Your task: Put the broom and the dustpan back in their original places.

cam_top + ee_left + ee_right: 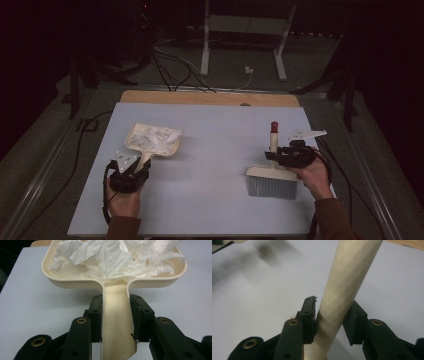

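Over at the left of the pale bench, the left claw is clenched on the handle of a cream dustpan, whose tray lies flat on the bench and points away from the person. From the left gripper view the two black jaws press against either side of the flat handle, just behind the point where it widens into the tray. Crumpled white paper is heaped inside the tray and fills most of it, staying within the raised rim. Well apart from the dustpan, toward the right of the bench, a brush stands on its pale bristles with its cream head on top and its stick rising upright to a red tip. The right claw grasps that stick low down, just above the head, with the person's hand behind it. In the right gripper view the jaws close on the round cream stick, which leans across the frame.
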Available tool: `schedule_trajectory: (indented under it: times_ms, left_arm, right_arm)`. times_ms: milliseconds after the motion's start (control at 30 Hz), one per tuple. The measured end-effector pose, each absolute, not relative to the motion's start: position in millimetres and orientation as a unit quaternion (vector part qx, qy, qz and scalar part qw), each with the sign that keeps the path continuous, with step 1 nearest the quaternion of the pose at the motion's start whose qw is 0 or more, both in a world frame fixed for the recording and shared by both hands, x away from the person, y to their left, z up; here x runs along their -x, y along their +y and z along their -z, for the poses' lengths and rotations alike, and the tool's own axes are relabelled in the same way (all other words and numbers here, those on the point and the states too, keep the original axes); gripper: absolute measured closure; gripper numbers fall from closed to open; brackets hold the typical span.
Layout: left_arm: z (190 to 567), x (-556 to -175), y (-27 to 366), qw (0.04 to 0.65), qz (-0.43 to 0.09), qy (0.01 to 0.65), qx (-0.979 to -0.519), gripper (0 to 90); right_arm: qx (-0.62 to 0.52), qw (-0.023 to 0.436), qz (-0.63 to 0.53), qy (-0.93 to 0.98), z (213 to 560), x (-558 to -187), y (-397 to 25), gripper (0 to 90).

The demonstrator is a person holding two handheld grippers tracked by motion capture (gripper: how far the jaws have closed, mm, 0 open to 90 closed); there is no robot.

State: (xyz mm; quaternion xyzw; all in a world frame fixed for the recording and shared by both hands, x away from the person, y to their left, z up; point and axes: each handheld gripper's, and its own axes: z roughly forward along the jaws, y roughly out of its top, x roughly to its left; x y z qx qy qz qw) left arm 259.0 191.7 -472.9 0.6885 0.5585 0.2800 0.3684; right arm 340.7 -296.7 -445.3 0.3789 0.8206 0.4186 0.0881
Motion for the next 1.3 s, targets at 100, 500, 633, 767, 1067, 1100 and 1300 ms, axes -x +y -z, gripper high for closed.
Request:
schedule_trajectory:
  times_ms: [100,500,633,767,1067,1100,1300]
  left_arm:
    - [476,-260,190,0.365,-0.28,0.562,-0.688,66.4]
    - [487,-268,181,0.352,-0.286,0.562,-0.692,66.4]
    - [491,-271,180,0.346,-0.288,0.563,-0.694,66.4]
    - [494,-274,180,0.341,-0.293,0.565,-0.691,66.4]
    - [500,-281,181,0.333,-0.296,0.571,-0.69,66.3]
    - [500,-282,181,0.334,-0.295,0.572,-0.689,66.4]
    - [503,-286,180,0.329,-0.296,0.576,-0.688,66.3]
  right_arm:
    - [-0.39,0.098,-0.411,0.818,449,-345,-294,63.7]
    - [-0.419,0.133,-0.374,0.816,465,-360,-285,61.4]
    - [-0.429,0.134,-0.366,0.815,471,-366,-284,60.9]
    - [-0.437,0.139,-0.355,0.815,478,-370,-281,60.3]
    - [-0.455,0.136,-0.342,0.811,489,-378,-278,59.8]
    - [-0.457,0.136,-0.34,0.811,490,-378,-278,59.7]
    - [-0.467,0.141,-0.327,0.809,497,-382,-275,59.5]
